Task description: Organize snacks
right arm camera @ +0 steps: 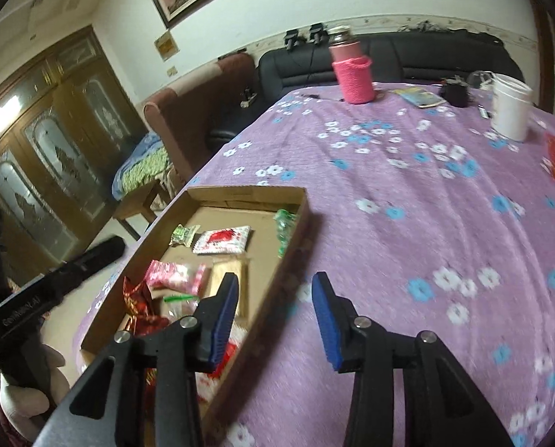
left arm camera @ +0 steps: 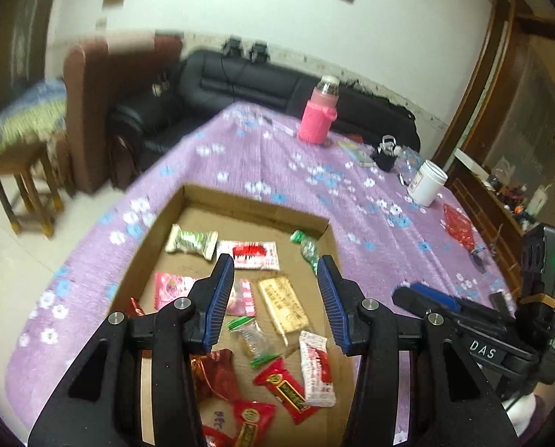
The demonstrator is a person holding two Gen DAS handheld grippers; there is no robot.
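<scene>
A shallow cardboard box lies on the purple flowered tablecloth and holds several wrapped snacks: a green-white roll, a red-white packet, a tan bar and red candies. My left gripper is open and empty above the box. My right gripper is open and empty over the box's right wall; it also shows at the right in the left wrist view. A red snack packet lies on the cloth to the right, outside the box.
A pink-sleeved bottle, a white jar, a small black object and a booklet stand at the table's far side. A black sofa and a wooden stool lie beyond the table's edge.
</scene>
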